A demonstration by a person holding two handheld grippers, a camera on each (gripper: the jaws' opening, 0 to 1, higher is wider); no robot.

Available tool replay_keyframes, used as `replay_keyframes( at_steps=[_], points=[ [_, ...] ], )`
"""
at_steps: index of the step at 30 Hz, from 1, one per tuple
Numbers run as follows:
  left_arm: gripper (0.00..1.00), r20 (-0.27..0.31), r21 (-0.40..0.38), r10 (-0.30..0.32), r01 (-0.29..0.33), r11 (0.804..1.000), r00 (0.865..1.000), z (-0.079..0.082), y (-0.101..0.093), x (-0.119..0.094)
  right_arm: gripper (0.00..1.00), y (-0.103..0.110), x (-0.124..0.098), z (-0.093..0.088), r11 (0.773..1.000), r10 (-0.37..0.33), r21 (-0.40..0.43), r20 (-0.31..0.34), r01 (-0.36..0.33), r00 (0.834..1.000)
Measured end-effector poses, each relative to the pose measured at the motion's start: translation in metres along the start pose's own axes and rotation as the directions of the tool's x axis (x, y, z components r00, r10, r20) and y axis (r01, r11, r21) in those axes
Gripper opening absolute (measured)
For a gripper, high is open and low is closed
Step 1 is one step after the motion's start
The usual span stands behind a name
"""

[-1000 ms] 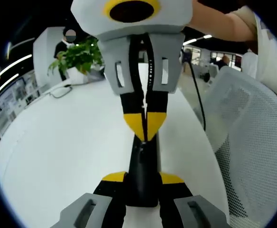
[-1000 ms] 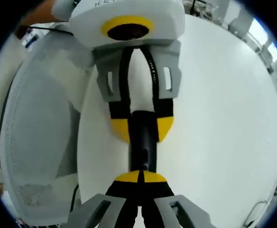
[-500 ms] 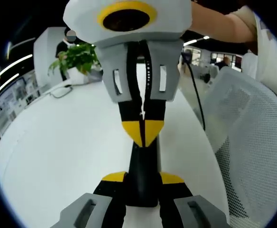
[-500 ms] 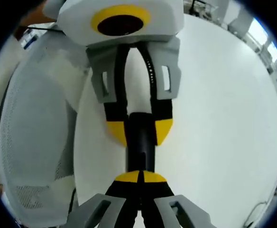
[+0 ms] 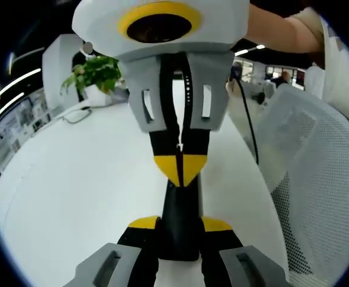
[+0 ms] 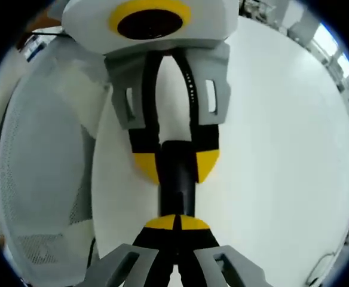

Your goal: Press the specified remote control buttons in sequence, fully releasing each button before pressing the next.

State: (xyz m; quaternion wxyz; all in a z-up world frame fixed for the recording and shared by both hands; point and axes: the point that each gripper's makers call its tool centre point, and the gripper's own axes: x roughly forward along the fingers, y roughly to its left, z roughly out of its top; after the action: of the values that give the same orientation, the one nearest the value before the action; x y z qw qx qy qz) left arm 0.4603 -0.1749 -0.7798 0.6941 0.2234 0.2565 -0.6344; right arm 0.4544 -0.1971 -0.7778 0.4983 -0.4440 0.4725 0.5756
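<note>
A black remote control [image 5: 180,206] lies lengthwise over the white table [image 5: 73,179], and my left gripper [image 5: 178,226] is shut on its near end, one yellow-tipped jaw on each side. My right gripper [image 5: 180,169] comes in from the far side, shut, with its joined yellow tips resting on the remote's top face. In the right gripper view, the right gripper [image 6: 175,223] sits shut at the remote's [image 6: 177,185] near end. The left gripper [image 6: 175,165] clamps the remote's far part. The remote's buttons are hidden.
A white mesh chair [image 5: 318,179] stands beside the table's right edge, with a black cable [image 5: 249,125] hanging past it. A potted plant [image 5: 100,72] stands at the table's far end. A person's forearm [image 5: 282,30] reaches in at the top right.
The right gripper's tips have slid slightly along the remote toward the left gripper, and the two grippers have come a little closer together. The left gripper still clamps the remote.
</note>
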Motion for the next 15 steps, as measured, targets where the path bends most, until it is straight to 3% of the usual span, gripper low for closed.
replay_keyframes(
  at_steps=[15],
  points=[
    [0.24, -0.005, 0.000, 0.000, 0.000, 1.000, 1.000, 0.0012, -0.0022, -0.0011, 0.00, -0.0004, -0.0016, -0.0005, 1.000, -0.019, -0.010, 0.012, 0.019, 1.000]
  ],
)
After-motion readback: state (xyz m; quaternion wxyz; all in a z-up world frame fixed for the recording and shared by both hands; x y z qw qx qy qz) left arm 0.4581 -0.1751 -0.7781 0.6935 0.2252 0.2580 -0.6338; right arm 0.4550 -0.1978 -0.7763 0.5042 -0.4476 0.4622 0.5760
